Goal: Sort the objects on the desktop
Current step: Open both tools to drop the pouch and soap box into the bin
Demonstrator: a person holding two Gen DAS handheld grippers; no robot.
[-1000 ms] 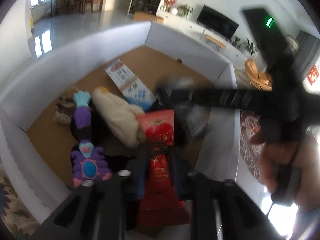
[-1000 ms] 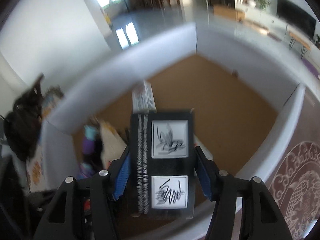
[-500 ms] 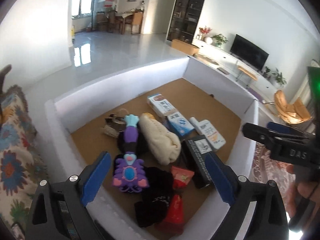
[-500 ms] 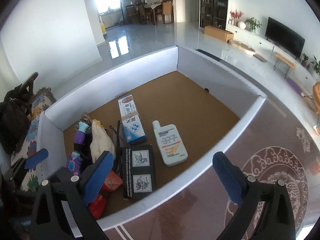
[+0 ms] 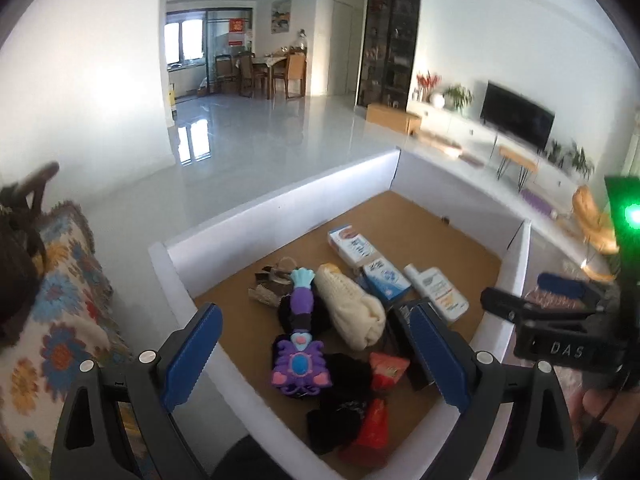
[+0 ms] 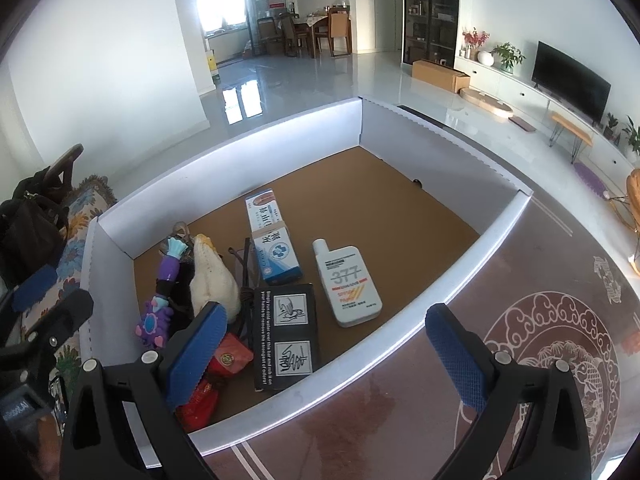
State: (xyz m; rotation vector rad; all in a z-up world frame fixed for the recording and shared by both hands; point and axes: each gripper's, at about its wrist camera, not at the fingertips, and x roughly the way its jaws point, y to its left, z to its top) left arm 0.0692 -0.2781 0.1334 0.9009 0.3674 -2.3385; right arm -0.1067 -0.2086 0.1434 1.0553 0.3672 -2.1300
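A white-walled box (image 6: 460,268) with a brown floor holds the objects. In it lie a black box with two white pictures (image 6: 286,336), a white bottle marked 377 (image 6: 348,284), a long blue-and-white carton (image 6: 272,240), a cream knitted item (image 6: 210,278), a purple toy (image 6: 160,308) and red packets (image 6: 230,358). The same things show in the left wrist view: the purple toy (image 5: 300,356), the cream item (image 5: 350,308), the bottle (image 5: 438,294). My left gripper (image 5: 316,360) is open and empty above the box's near side. My right gripper (image 6: 326,354) is open and empty above the box's near wall.
The box stands on a dark red patterned surface (image 6: 540,360). A floral cushion (image 5: 52,320) and a black bag (image 6: 28,224) lie to the left. Black fabric items (image 5: 344,392) lie among the objects in the box. A living room with a TV lies beyond.
Both grippers opened and pulled back up. The right one let go of the black box, which now lies on the box floor; the left one let go of the red packet.
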